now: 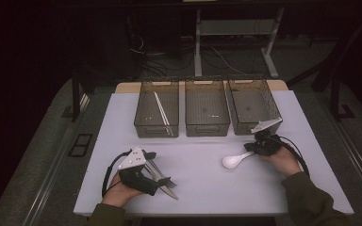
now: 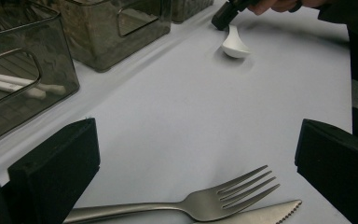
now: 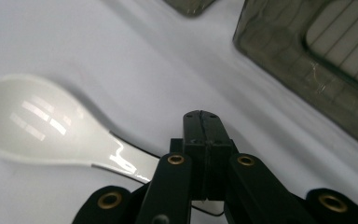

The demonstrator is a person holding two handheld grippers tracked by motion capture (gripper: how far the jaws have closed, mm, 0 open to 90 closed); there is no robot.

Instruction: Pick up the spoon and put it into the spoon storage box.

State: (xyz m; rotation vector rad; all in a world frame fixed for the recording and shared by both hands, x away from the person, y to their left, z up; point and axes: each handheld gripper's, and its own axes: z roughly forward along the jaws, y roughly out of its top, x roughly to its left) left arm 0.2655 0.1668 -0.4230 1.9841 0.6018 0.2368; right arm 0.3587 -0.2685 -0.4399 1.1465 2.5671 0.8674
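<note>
High view: two hand-held grippers work over a white table (image 1: 202,188) with cutlery and three smoky plastic bins

Right gripper (image 1: 253,149) sits near the right bin (image 1: 254,110), its jaws pressed fully together; in the right gripper view the closed tips lie just over the handle of the white ceramic soup spoon (image 3: 42,123), and whether they pinch it cannot be told. That spoon (image 1: 233,160) rests bowl-up on the table, in front of the gap between the middle bin (image 1: 206,109) and the right bin. Left gripper (image 2: 196,158) has its jaws spread wide, holding nothing, with a steel fork (image 2: 205,203) and a serrated knife (image 2: 261,215) lying side by side on the table between them. White chopsticks (image 1: 162,109) lie in the left bin (image 1: 143,110)
</note>
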